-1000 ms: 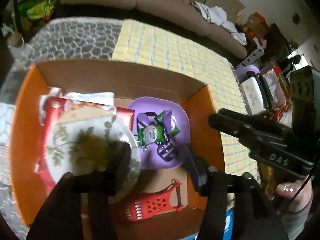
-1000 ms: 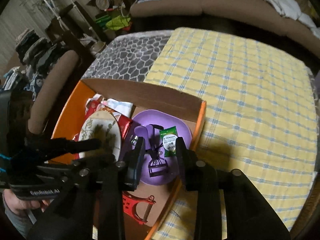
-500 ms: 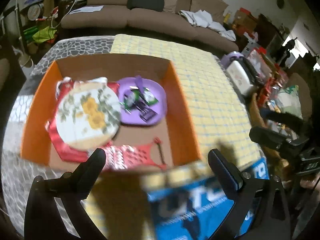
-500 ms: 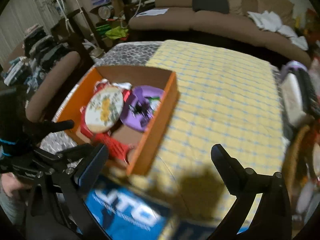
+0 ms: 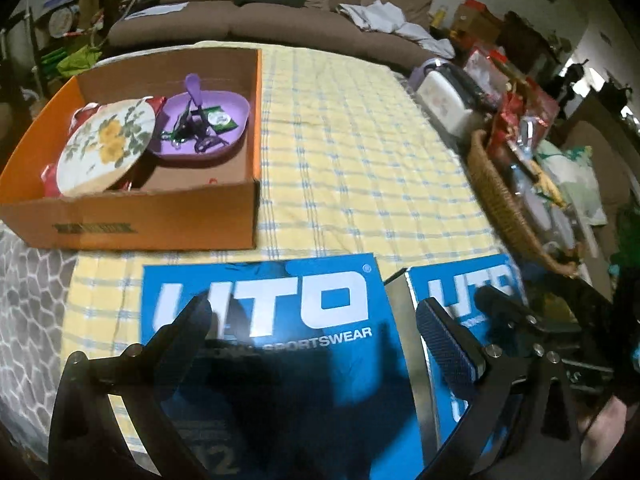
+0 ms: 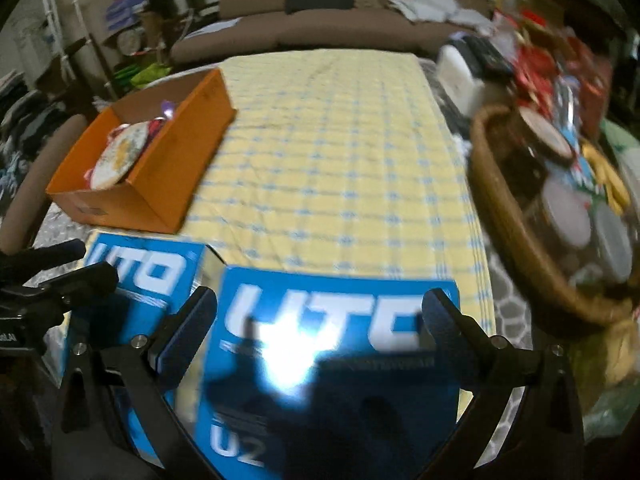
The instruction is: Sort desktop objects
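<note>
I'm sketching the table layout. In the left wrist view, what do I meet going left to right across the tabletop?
Orange box holding the flowered plate then the purple dish → bare checked cloth → white appliance → wicker basket.

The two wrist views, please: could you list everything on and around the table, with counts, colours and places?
Open orange cardboard box: one, table's far left.
Round white plate with yellow flowers: one, tilted inside the box.
Purple plastic dish: one, in the box beside the plate, holding small items.
Blue UTO sportswear packages: two, near edge.
Yellow checked cloth: one, covering the table.
Brown wicker basket: one, right side, full of jars and packets.
Brown sofa: one, behind.
Left gripper: fingers wide apart, empty.
Right gripper: fingers wide apart, empty.
</note>
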`<act>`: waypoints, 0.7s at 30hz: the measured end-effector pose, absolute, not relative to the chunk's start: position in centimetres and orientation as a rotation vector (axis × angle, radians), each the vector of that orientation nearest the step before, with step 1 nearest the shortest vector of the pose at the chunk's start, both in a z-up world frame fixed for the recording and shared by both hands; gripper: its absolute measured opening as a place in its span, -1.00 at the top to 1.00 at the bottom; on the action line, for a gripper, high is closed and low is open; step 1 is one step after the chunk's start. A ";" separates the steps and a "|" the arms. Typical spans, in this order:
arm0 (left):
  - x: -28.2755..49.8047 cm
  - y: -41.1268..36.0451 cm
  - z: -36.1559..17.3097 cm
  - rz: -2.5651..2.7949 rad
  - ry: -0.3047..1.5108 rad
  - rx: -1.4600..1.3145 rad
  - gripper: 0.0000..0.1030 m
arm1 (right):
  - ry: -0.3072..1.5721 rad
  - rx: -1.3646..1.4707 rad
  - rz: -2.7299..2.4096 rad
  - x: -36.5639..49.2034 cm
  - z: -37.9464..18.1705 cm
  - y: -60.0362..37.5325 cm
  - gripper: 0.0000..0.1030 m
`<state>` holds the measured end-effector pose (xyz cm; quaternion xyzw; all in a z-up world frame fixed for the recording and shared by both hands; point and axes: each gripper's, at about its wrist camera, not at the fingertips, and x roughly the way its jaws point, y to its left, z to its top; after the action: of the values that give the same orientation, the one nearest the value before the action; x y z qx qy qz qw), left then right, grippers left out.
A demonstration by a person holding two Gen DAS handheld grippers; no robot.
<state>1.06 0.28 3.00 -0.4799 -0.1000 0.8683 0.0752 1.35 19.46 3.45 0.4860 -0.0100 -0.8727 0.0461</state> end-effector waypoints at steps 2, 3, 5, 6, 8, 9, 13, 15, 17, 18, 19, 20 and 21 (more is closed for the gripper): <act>0.8 0.6 2.0 2.643 -0.279 -1.457 -1.00 | -0.044 1.485 -2.689 1.6 2.5 20.1 -1.00; 0.7 0.7 1.5 2.657 -0.274 -1.471 -1.00 | -0.052 1.482 -2.693 1.6 2.1 20.3 -1.00; 0.5 0.7 1.0 2.698 -0.242 -1.467 -1.00 | -0.053 1.480 -2.704 1.5 1.6 20.7 -1.00; 0.4 0.8 1.0 2.723 -0.213 -1.462 -1.00 | -0.056 1.481 -2.711 1.4 1.3 20.9 -1.00; 0.2 1.0 0.9 2.733 -0.201 -1.471 -1.00 | -0.052 1.479 -2.713 1.4 1.0 21.0 -1.00; 0.1 1.1 0.8 2.752 -0.183 -1.472 -1.00 | -0.031 1.475 -2.722 1.3 0.9 21.0 -1.00; 0.0 1.8 0.3 2.817 -0.099 -1.468 -1.00 | -0.005 1.465 -2.749 1.1 0.6 21.0 -1.00; 0.0 1.8 0.2 2.856 -0.102 -1.442 -1.00 | -0.003 1.463 -2.756 1.0 0.5 21.1 -1.00; -0.1 1.7 0.1 2.898 -0.114 -1.440 -1.00 | -0.005 1.462 -2.766 0.8 0.4 21.0 -1.00; -0.2 1.7 0.1 2.904 -0.115 -1.442 -1.00 | -0.006 1.460 -2.773 0.7 0.3 21.1 -1.00; -0.5 1.7 0.1 2.907 -0.117 -1.445 -1.00 | -0.005 1.457 -2.780 0.6 0.3 21.0 -1.00; -0.6 1.7 0.1 2.907 -0.119 -1.444 -1.00 | -0.004 1.455 -2.784 0.6 0.3 21.0 -1.00; -0.7 1.6 0.1 2.907 -0.122 -1.445 -1.00 | 0.000 1.454 -2.790 0.6 0.3 20.9 -1.00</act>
<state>-0.72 1.62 0.08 -0.4441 -0.0376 0.8936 -0.0534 0.55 20.91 0.26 0.4623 0.0000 -0.8867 -0.0022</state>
